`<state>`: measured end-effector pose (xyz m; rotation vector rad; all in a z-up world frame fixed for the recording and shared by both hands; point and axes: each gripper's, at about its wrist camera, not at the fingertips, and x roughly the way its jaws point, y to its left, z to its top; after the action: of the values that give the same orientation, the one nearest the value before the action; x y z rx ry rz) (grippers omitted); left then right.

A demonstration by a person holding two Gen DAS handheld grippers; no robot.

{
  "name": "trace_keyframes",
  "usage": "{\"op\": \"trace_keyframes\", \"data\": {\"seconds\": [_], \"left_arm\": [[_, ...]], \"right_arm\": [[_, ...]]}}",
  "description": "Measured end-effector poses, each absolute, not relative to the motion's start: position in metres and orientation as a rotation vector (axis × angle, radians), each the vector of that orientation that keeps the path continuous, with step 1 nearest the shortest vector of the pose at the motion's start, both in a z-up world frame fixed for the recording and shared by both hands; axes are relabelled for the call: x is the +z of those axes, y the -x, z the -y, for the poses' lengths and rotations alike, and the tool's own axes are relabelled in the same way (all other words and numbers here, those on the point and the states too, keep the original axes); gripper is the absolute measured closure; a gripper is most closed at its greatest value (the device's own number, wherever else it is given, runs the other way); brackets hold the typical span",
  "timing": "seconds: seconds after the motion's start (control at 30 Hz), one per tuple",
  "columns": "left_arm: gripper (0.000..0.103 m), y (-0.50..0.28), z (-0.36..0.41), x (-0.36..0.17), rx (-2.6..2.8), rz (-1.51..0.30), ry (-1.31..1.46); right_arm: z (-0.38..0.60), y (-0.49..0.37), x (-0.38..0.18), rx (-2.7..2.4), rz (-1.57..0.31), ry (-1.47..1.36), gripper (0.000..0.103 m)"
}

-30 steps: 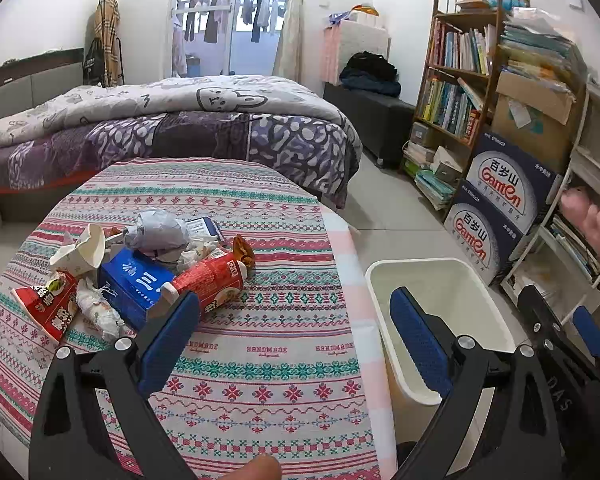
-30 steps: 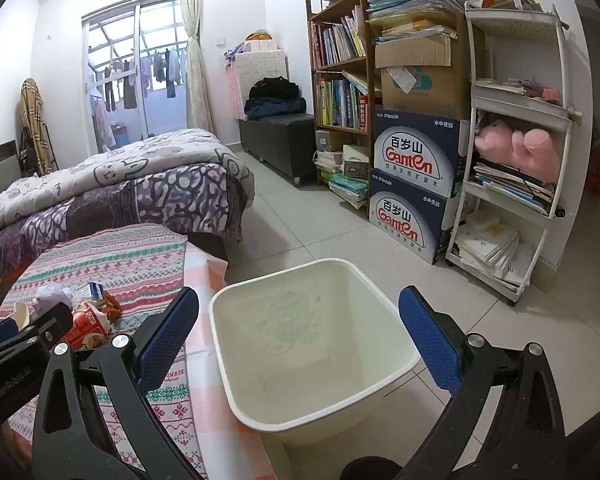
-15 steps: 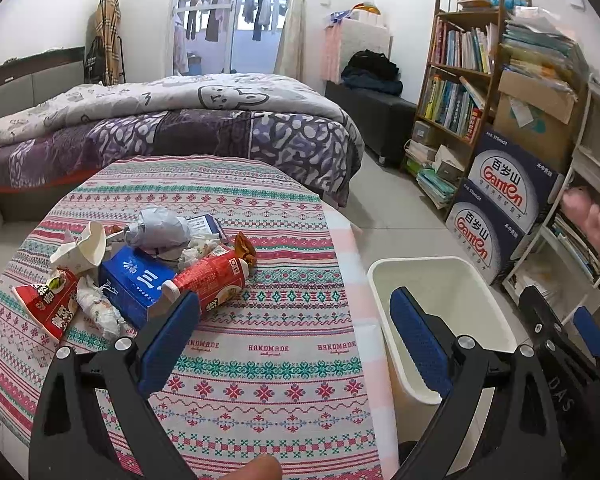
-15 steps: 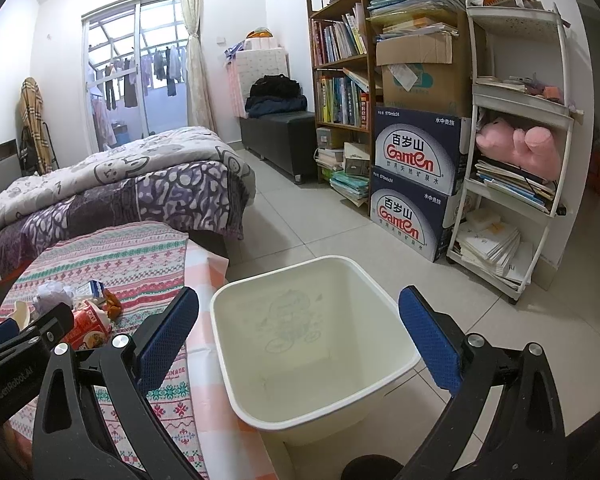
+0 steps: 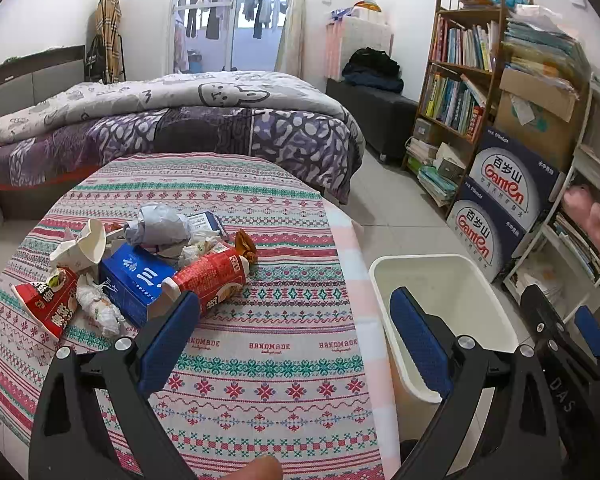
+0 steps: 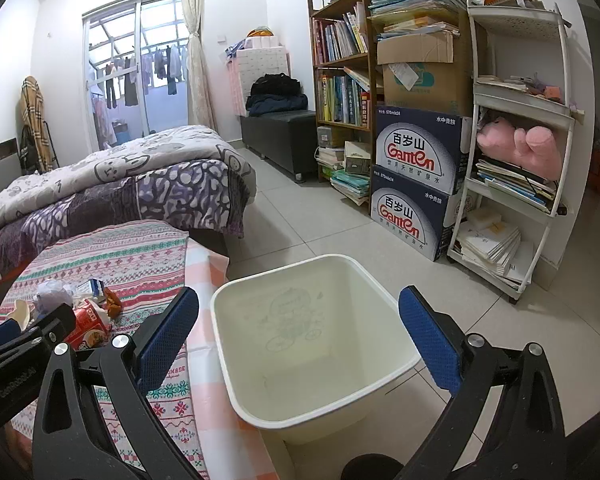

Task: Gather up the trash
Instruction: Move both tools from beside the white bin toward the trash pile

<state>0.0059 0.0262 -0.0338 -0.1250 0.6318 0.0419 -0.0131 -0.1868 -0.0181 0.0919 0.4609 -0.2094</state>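
A heap of trash lies on the patterned tablecloth (image 5: 260, 344): a red noodle cup (image 5: 212, 274) on its side, a blue carton (image 5: 134, 280), a crumpled grey paper (image 5: 160, 226), a torn red packet (image 5: 46, 304), a white paper cup (image 5: 86, 240) and a brown wrapper (image 5: 246, 244). My left gripper (image 5: 294, 336) hovers open above the table's near edge, right of the heap, holding nothing. A cream waste bin (image 6: 312, 336) stands on the floor beside the table. My right gripper (image 6: 298, 336) hangs open over the bin, nothing in it.
A bed (image 5: 172, 120) with a grey and purple quilt stands behind the table. A bookshelf (image 6: 340, 80), stacked blue water boxes (image 6: 416, 184) and a white rack (image 6: 516, 140) line the right wall. Tiled floor (image 6: 320, 220) lies between bed and shelves.
Both views have shifted only slightly; the left gripper has risen a little over the table. Both grippers stay open and nothing in the heap has moved.
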Motion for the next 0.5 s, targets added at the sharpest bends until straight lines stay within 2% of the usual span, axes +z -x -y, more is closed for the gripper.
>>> {"op": "trace_keyframes", "data": {"seconds": [0.33, 0.5], "left_arm": [[0.01, -0.007, -0.036, -0.037, 0.044, -0.629, 0.149], [0.009, -0.008, -0.038, -0.005, 0.081, -0.672, 0.185]], "right_arm": [[0.18, 0.011, -0.019, -0.193, -0.475, -0.115, 0.007], [0.161, -0.001, -0.002, -0.147, -0.501, -0.147, 0.007]]}}
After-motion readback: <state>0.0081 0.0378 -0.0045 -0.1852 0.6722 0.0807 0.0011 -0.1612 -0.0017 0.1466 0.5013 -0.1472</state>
